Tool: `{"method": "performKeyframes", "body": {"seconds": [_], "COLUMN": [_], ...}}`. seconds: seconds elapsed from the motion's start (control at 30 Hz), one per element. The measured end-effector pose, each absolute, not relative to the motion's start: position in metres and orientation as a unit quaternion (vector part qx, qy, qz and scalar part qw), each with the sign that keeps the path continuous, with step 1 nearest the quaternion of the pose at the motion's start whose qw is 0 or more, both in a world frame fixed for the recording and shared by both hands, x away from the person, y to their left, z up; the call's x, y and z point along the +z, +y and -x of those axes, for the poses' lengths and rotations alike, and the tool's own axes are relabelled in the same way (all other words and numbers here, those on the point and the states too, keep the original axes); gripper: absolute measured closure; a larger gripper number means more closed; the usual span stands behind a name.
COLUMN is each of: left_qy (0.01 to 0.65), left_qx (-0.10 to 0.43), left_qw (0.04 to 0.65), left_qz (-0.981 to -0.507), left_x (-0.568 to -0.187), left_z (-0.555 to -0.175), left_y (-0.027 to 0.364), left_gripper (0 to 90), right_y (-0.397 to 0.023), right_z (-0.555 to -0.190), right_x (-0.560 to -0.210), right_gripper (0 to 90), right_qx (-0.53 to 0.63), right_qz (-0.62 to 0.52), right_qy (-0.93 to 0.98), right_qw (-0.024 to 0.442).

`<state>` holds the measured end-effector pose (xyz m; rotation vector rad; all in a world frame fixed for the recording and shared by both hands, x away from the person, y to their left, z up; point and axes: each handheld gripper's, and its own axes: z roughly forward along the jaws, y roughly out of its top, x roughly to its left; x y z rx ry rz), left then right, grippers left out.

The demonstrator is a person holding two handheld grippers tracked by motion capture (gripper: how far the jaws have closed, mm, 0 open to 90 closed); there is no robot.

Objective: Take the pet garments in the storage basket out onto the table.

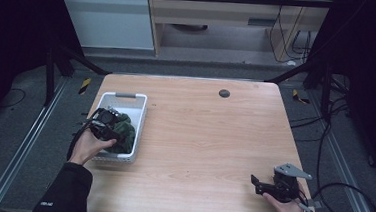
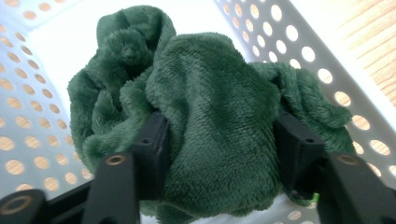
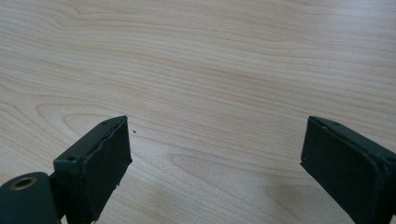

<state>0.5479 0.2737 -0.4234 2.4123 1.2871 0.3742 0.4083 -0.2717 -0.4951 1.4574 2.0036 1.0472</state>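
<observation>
A dark green fleece cloth lies bunched in a white perforated basket at the table's left. My left gripper reaches down into the basket from its near left side. In the left gripper view its jaws press in on a thick fold of the cloth, which fills the gap of the gripper and bulges over both pads. The basket wall rises behind. My right gripper rests low over the near right of the table, open, with bare wood between its fingers.
The wooden table has a small dark round cap near its far edge. The right gripper's cable loops off the table's right side. Dark frame posts and floor rails surround the table.
</observation>
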Motion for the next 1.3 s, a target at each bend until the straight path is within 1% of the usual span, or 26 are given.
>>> {"method": "performKeyframes", "body": {"seconds": [0.13, 0.23, 0.33, 0.47, 0.63, 0.97, 1.3], "left_qy": [0.463, 0.465, 0.465, 0.470, 0.468, 0.468, 0.455], "left_qx": [0.130, 0.127, 0.128, 0.131, 0.141, 0.157, 0.181], "left_qw": [0.188, 0.185, 0.185, 0.193, 0.210, 0.239, 0.270], "left_qz": [-0.856, -0.857, -0.856, -0.852, -0.847, -0.836, -0.829], "left_x": [-0.425, -0.427, -0.427, -0.426, -0.421, -0.405, -0.374], "left_z": [-0.548, -0.548, -0.547, -0.545, -0.540, -0.532, -0.518], "left_y": [0.273, 0.274, 0.275, 0.276, 0.278, 0.285, 0.287], "left_gripper": [53.8, 64.0, 72.0, 78.2, 80.8, 82.3, 82.4], "right_y": [-0.272, -0.271, -0.272, -0.272, -0.272, -0.272, -0.272], "right_z": [-0.408, -0.408, -0.408, -0.408, -0.408, -0.408, -0.408], "right_x": [-0.495, -0.495, -0.495, -0.495, -0.495, -0.495, -0.495], "right_gripper": [8.3, 8.3, 8.3, 8.4, 8.3, 8.3, 8.2], "right_qx": [0.380, 0.379, 0.379, 0.379, 0.379, 0.380, 0.379], "right_qz": [-0.528, -0.527, -0.527, -0.525, -0.527, -0.528, -0.525], "right_qy": [0.726, 0.727, 0.727, 0.728, 0.727, 0.726, 0.728], "right_qw": [0.224, 0.224, 0.224, 0.224, 0.224, 0.222, 0.224]}}
